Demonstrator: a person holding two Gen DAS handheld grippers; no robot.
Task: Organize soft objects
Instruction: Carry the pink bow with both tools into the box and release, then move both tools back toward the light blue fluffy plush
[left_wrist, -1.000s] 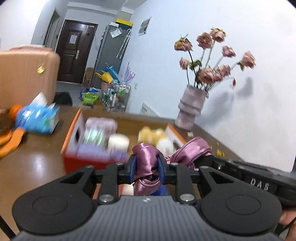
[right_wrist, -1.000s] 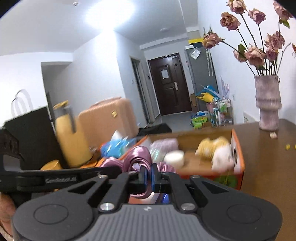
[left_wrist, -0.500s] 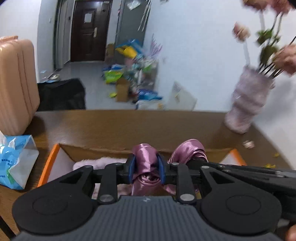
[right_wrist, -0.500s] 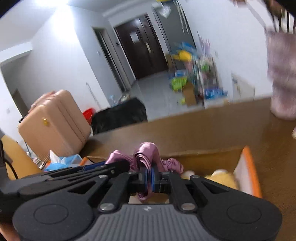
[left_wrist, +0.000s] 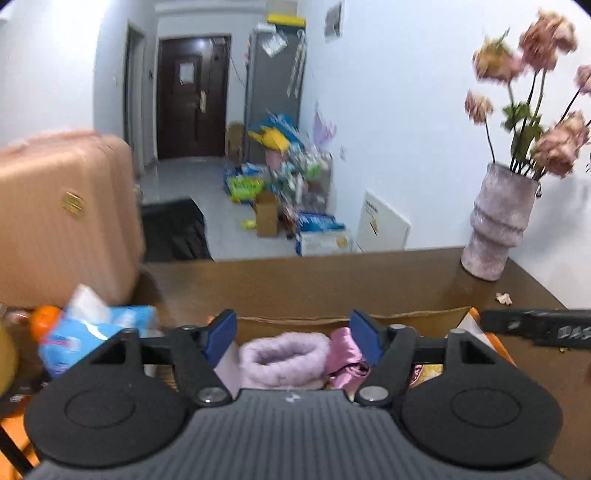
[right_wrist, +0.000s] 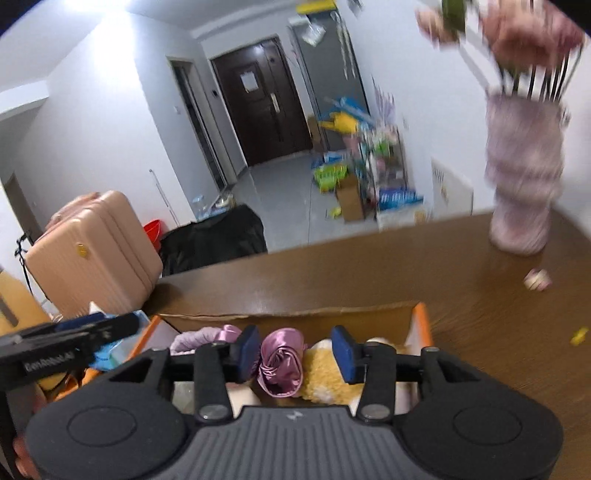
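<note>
1. Claws: left claw (left_wrist: 293, 334) and right claw (right_wrist: 295, 349) both spread wide, gripping nothing.
2. Satin scrunchie (right_wrist: 280, 363) lies in cardboard box (right_wrist: 421, 317) on counter (right_wrist: 369, 280), between fluffy scrunchie (left_wrist: 282, 356) and yellow plush (right_wrist: 325, 373).
3. Vase (left_wrist: 496, 229) at counter's far right corner.

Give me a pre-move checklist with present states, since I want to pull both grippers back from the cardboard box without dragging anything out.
1. Left gripper jaws apart, gripping nothing: ok.
2. Right gripper jaws apart, gripping nothing: ok.
3. Shiny purple satin scrunchie lies inside the orange-edged cardboard box: ok.
4. Scrunchie free of the right gripper's blue pads: cannot tell; it sits between them, close to the left one.
5. Fluffy lilac ring-shaped scrunchie inside the box and untouched by the left pads: cannot tell; it sits close below them.
6. Yellow plush toy settled in the box: ok.
</note>
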